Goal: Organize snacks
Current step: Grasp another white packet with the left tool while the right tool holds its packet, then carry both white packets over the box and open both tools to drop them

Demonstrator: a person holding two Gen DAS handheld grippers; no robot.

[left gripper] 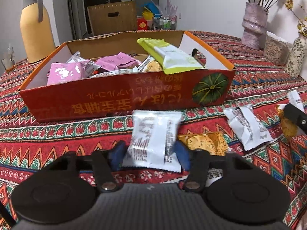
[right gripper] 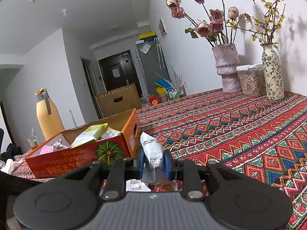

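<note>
White packet [left gripper: 153, 136] sits between my left tongs [left gripper: 151, 153], on the counter [left gripper: 57, 134] just in front of the box [left gripper: 124, 94]. The blue pads [left gripper: 182, 153] flank its lower half; the right one touches the wrapper edge, but the left looks a shade clear. I read the jaws as partly closed around it and not yet gripping. The right tongs [right gripper: 154, 163] are clamped on a second white packet [right gripper: 152, 151], which is held upright beside the box's near corner.

Risks from here:
- The wrapper is slick, puffy film. If the pads catch only the crimped edge, the packet may slide out on the lift.
- An orange packet [left gripper: 203, 141] lies just beside the left target, partly under it, so it may be dragged along or pinched too.
- The box already holds pink packets [left gripper: 63, 72] and a green pouch [left gripper: 172, 57] leaning over the near wall — a drop made too close to that side could bounce back onto the counter.
- The box wall is light card, so a nudge from either tong could shift it.

Look of the left packet: white film with small print and a barcode-like block, back seam facing up, slightly blurred. Another white packet [left gripper: 247, 126] lies to its right, well apart.
</note>
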